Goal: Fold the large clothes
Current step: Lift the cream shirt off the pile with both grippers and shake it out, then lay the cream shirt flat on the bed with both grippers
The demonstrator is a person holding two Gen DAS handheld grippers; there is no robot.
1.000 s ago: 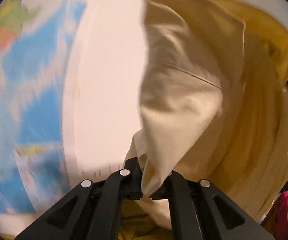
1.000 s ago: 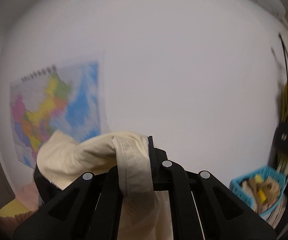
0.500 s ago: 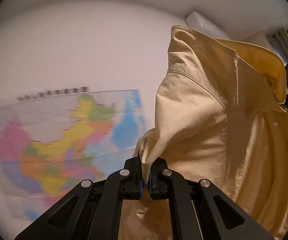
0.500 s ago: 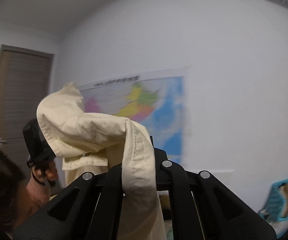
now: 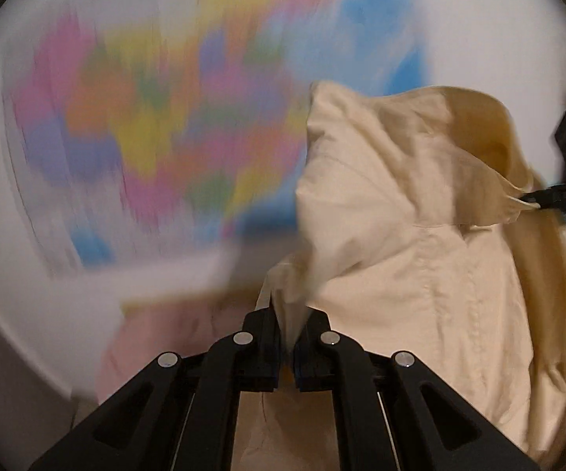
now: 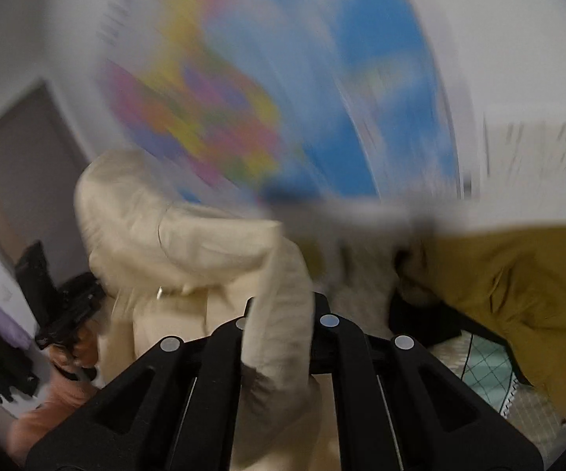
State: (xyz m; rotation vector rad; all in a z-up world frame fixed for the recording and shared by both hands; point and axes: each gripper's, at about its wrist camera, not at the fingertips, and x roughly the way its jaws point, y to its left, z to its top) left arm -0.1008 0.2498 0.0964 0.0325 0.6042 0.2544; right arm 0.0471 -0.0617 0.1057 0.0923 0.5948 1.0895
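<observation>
Pinching a fold of the cream shirt (image 5: 412, 243), the left gripper (image 5: 287, 347) is keeping its jaws almost fully together, with the cloth rising from between them and spreading to the right in front of a blurred coloured wall map (image 5: 173, 117). The right gripper (image 6: 281, 325) is likewise clamping the same shirt (image 6: 188, 243), its jaws nearly closed on a thick band of fabric that is draping down over them. Lying to the right in the right wrist view is a mustard-yellow garment (image 6: 518, 282), while a person's hand (image 6: 76, 347) is gripping the other tool's handle at lower left.
</observation>
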